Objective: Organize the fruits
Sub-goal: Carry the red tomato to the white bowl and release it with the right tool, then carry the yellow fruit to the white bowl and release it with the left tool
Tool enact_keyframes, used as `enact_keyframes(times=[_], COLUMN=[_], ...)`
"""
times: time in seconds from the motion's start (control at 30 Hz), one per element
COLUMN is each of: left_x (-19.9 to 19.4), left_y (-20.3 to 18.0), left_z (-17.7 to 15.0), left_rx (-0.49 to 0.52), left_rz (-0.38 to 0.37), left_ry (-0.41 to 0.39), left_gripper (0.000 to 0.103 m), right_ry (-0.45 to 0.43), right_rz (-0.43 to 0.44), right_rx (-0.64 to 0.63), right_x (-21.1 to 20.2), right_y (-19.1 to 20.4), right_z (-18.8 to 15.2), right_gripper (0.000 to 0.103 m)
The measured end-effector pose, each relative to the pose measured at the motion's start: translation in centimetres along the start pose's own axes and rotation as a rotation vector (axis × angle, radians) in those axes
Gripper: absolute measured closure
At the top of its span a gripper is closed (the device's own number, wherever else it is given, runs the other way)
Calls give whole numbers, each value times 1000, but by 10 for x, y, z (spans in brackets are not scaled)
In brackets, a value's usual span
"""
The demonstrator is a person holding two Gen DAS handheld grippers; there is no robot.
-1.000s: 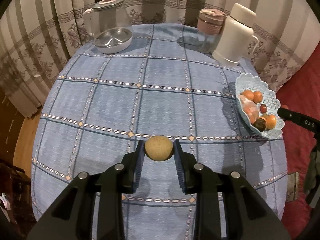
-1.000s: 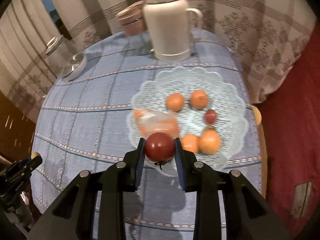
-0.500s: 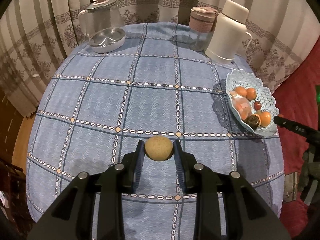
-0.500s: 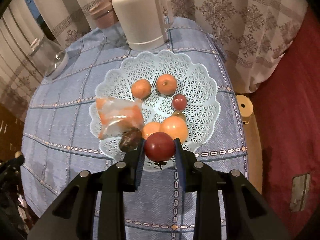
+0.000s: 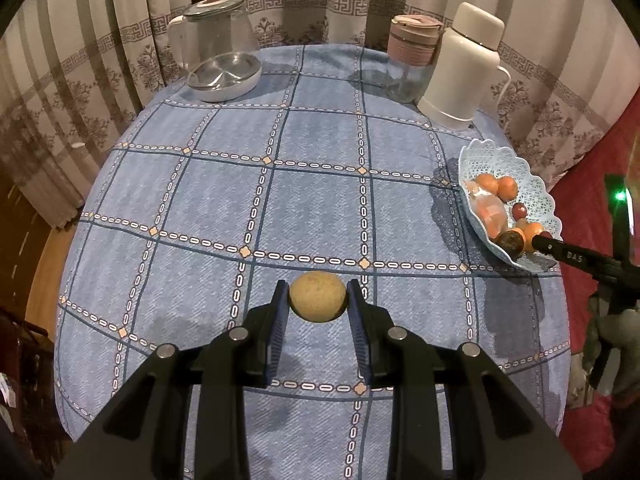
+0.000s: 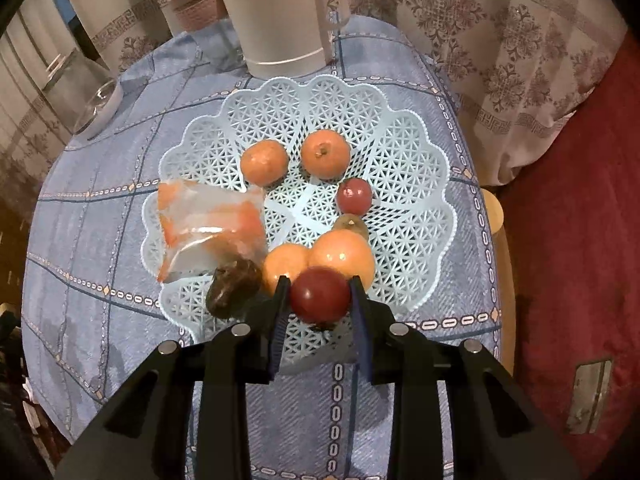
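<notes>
Two fruits are in hand: the right claw [image 6: 319, 300], its jaws just starting to part around a dark red round fruit [image 6: 320, 294], is over the near rim of the pale blue lattice plastic basket [image 6: 412, 168]. Next comes a full release. The left claw [image 5: 318, 300] grips a tan round fruit [image 5: 317, 297] above the blue checked tabletop [image 5: 224, 200], well left of the basket.

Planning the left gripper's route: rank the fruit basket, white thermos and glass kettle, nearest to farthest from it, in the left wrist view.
1. Fruit basket, right table edge.
2. White thermos, far right.
3. Glass kettle, far left, about as far as the thermos; too close to call.
</notes>
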State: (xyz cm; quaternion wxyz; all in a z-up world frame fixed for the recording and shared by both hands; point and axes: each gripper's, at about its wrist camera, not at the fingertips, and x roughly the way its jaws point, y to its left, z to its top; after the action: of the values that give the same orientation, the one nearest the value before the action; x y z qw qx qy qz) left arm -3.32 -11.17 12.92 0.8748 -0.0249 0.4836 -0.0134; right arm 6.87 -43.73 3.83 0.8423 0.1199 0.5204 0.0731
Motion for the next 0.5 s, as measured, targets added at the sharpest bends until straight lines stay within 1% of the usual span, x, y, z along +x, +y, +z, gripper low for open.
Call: enact_keyframes(times=[0.03,0.07,0.1,0.2,0.33,0.5], left_x=[0,0,1,1,2,4], left_y=[-1,-1,-2,-6,-15,-36], left_z=[0,1,1,4,9,21], left_rx=[1,2,2,4,24,67], left_rz=[-1,-2,-4,-14,-27,-57], left_ry=[0,0,1,0,-4,-15], left_gripper=[73,73,73,73,73,73], right_ry=[2,-1,-14,-43,-72,-90], right_rz=[4,10,16,31,39,33], right_rx=[1,3,9,17,66,136], right_x=[0,-1,-4,-14,-29,-45], right_y=[0,-1,-2,-5,-17,-37], right_z=[1,2,2,3,-2,-17], right_gripper=[61,48,42,42,42,42])
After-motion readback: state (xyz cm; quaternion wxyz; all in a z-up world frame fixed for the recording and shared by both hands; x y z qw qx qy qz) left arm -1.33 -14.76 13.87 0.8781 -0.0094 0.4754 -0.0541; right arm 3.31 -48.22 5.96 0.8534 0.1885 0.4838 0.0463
